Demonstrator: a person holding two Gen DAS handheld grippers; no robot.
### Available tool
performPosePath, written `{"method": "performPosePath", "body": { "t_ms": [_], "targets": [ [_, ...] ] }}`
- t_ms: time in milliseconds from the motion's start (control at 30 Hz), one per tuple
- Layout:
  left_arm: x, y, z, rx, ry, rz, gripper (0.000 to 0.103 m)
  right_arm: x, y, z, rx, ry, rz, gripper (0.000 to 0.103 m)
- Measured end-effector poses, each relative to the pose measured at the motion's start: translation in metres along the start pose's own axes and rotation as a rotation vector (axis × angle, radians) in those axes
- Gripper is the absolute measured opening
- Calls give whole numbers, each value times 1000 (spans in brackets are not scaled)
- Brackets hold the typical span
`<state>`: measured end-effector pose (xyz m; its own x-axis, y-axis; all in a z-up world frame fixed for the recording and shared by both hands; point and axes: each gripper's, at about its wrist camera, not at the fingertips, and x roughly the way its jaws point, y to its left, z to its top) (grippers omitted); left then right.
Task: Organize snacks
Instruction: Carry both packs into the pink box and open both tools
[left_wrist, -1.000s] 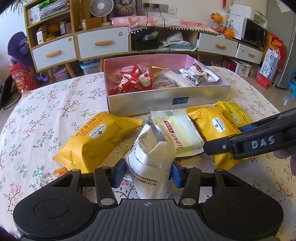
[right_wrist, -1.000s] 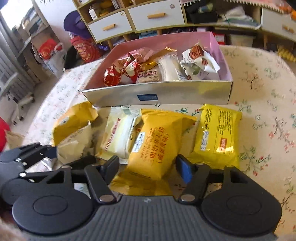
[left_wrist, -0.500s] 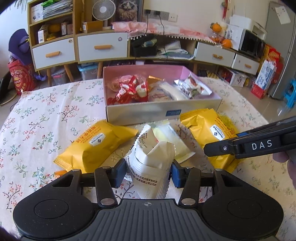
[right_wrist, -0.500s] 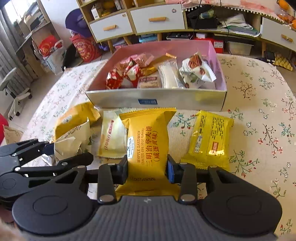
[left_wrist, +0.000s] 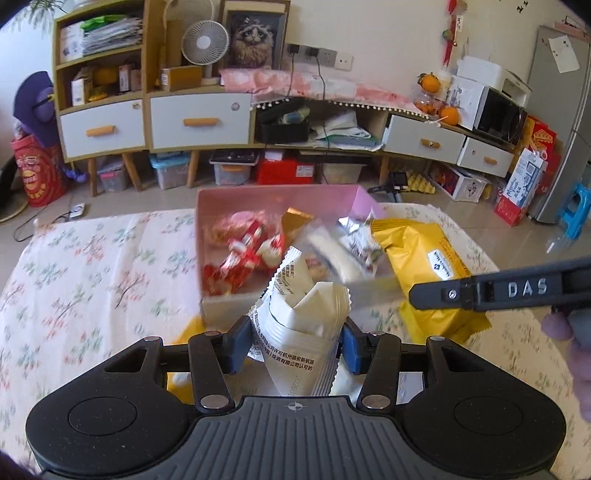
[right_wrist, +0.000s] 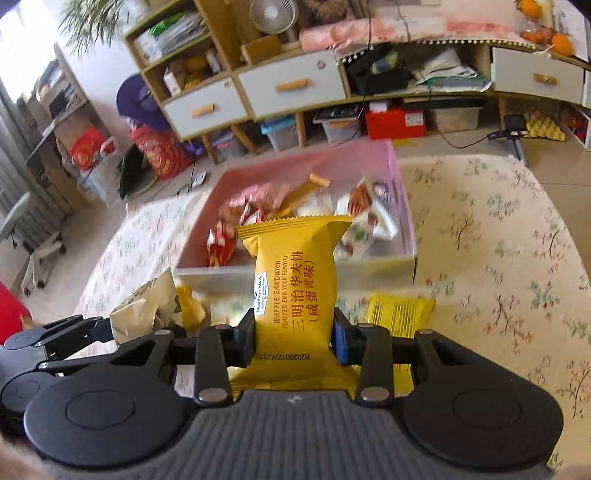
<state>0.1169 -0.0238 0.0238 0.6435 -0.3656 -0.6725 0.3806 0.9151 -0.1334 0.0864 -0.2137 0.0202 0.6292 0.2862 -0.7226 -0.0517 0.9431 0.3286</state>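
Left wrist view: left gripper (left_wrist: 293, 345) clamping a white snack packet (left_wrist: 301, 332) across its middle, pads pressing both sides, jaws partly closed; packet standing up off the floral tablecloth (left_wrist: 92, 277), in front of the pink box (left_wrist: 258, 195) (likely bound for it). Right gripper (left_wrist: 498, 291) crossing at right edge, carrying a yellow waffle packet (left_wrist: 421, 254) beside the box. Right wrist view: right gripper (right_wrist: 294, 338) squeezing the yellow waffle packet (right_wrist: 295, 295) at mid-length, jaws narrowed onto it; packet pointing toward the pink box (right_wrist: 404, 206), probably for dropping among the snacks already inside. Another yellow packet (right_wrist: 399, 314) lying on the cloth below (unsorted).
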Motion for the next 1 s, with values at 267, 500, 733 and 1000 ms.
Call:
{"method": "performPosePath", "body": {
  "t_ms": [267, 500, 733, 1000],
  "targets": [
    [47, -1, 39, -2, 94, 38, 47, 15, -14, 45, 43, -46, -10, 36],
    [90, 0, 57, -14, 178, 41, 47, 50, -28, 73, 117, -29, -25, 36],
    [114, 5, 59, -15, 187, 55, 47, 78, -36, 83, 165, -4, -16, 36],
    [128, 16, 58, -5, 158, 98, 48, 91, -32, 90, 161, 6, -55, 37]
  ]
}}
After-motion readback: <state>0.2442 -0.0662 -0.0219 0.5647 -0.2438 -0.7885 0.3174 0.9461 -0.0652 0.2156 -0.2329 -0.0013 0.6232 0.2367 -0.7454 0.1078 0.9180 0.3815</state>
